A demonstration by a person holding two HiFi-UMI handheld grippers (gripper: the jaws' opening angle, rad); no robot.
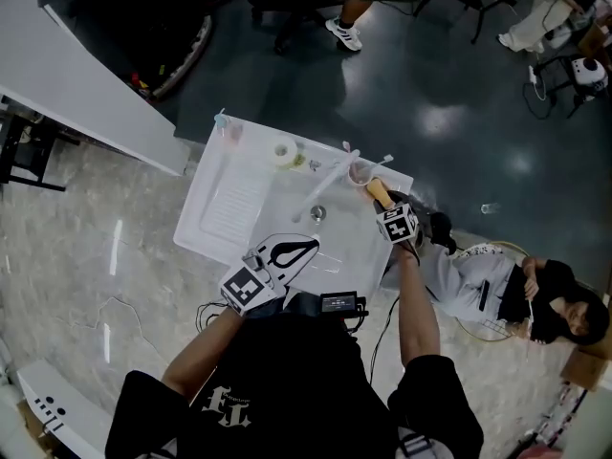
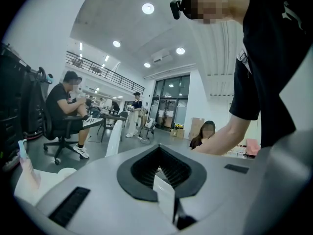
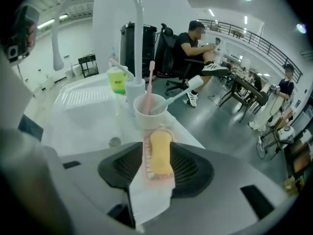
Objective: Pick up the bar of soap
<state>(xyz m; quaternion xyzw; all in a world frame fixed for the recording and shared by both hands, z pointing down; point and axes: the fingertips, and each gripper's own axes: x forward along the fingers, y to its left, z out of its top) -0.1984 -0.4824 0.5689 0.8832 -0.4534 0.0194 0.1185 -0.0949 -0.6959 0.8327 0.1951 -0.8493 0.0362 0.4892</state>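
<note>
Beside cup (image 3: 148, 112) with two toothbrushes (image 3: 150, 82): right gripper (image 3: 157, 173) jaws clamp one soap bar (image 3: 160, 153); left gripper (image 2: 164, 190) jaws together.

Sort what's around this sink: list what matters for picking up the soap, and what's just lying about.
For the job:
- bar of soap, lying on the pink soap dish
- right gripper, with the soap between its jaws

Just lying about:
- cup holding toothbrushes
- faucet
- green-labelled bottle
- left gripper, empty, jaws together
</note>
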